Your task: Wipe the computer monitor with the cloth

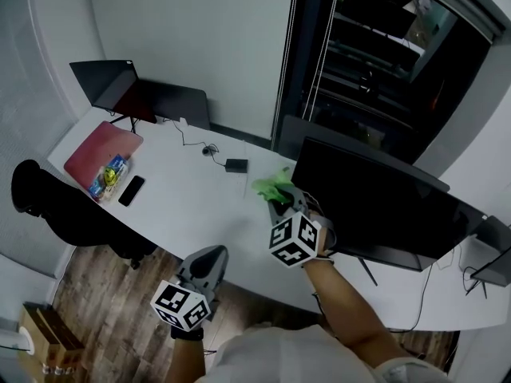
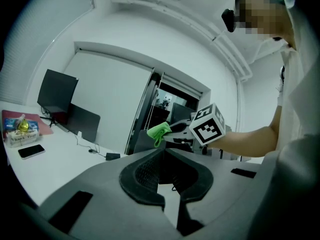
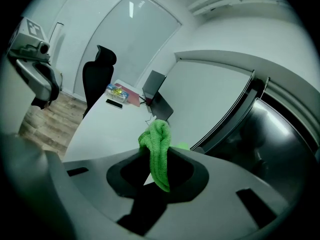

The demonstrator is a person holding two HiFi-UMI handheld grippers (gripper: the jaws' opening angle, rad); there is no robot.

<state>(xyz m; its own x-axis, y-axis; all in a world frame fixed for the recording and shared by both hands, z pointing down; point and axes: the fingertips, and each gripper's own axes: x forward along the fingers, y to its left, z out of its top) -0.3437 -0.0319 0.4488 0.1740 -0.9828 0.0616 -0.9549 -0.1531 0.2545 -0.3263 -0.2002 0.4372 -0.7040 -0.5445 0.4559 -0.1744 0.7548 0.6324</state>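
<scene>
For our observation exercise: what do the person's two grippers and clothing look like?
Both the left gripper and right gripper have dark grey moulded bodies. Each carries a white cube printed with black square markers. The person wears a white short-sleeved top.

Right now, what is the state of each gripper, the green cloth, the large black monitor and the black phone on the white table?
Right gripper: shut on the green fabric cloth.
Left gripper: shut, empty.
Green fabric cloth: bunched, pinched between the right jaws.
Large black flat monitor: upright, screen dark.
Black slim phone: flat on the white table, screen dark.
</scene>
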